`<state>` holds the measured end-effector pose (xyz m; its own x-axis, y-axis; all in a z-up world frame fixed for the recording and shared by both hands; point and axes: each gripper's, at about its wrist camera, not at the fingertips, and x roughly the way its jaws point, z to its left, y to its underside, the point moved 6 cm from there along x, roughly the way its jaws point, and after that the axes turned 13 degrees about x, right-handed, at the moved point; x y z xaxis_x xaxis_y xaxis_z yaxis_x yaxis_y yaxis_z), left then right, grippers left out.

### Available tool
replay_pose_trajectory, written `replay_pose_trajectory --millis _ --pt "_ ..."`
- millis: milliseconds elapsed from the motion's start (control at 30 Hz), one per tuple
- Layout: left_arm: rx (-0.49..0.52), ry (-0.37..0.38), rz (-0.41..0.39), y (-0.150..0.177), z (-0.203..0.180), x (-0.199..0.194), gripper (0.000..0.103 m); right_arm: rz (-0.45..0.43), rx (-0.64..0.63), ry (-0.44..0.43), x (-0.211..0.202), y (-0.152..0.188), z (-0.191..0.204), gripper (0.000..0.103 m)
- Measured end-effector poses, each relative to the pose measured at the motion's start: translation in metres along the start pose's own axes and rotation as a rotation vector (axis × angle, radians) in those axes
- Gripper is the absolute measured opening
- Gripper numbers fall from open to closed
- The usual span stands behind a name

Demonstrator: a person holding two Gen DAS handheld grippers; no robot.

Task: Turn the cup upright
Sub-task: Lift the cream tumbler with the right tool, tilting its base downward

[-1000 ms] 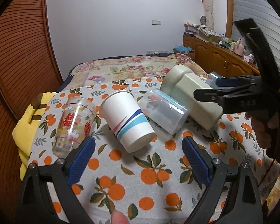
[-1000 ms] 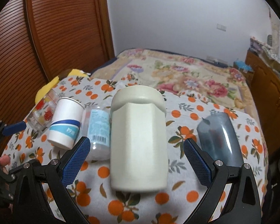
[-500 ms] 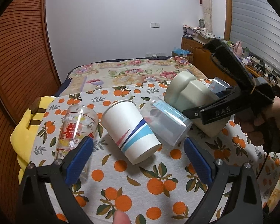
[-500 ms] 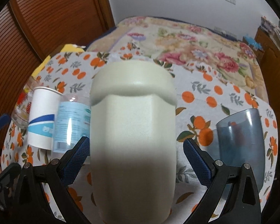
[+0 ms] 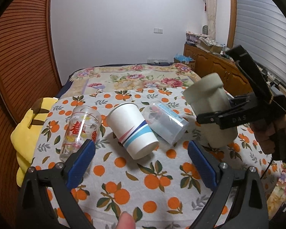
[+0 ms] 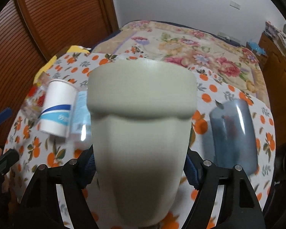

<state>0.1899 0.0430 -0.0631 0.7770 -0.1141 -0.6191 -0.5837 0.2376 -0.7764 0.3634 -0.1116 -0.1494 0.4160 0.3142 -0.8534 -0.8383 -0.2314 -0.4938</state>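
Cup (image 6: 141,133) clamped in right gripper (image 6: 141,168) jaws.
Cup hides their blue pads; left gripper (image 5: 141,164) jaws spread wide, holding nothing.

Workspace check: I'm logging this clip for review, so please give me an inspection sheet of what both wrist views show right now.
Surface: orange-print tablecloth over a bed.
Job's things: beige cup tilted, clamped in right claw.
Clutter: on their sides, printed glass, paper cup, clear plastic cup, grey-blue tumbler.
Grippers: left claw open, empty, hovering.
Cables: thin wire below right handle.
Surroundings: floral blanket, wooden cabinet, yellow plush.
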Motion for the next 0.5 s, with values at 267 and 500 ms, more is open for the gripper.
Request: replay_pose_trajectory --millis 267,500 --pt "0.002 0.007 -0.037 0.008 -0.014 -0.027 0.098 0.003 0.01 -0.046 -0.034 0.041 0.004 0.078" --pt "0.008 -0.016 -0.061 0.017 -0.027 -0.053 0.098 0.012 0.001 -0.103 -0.066 0.081 0.021 0.078"
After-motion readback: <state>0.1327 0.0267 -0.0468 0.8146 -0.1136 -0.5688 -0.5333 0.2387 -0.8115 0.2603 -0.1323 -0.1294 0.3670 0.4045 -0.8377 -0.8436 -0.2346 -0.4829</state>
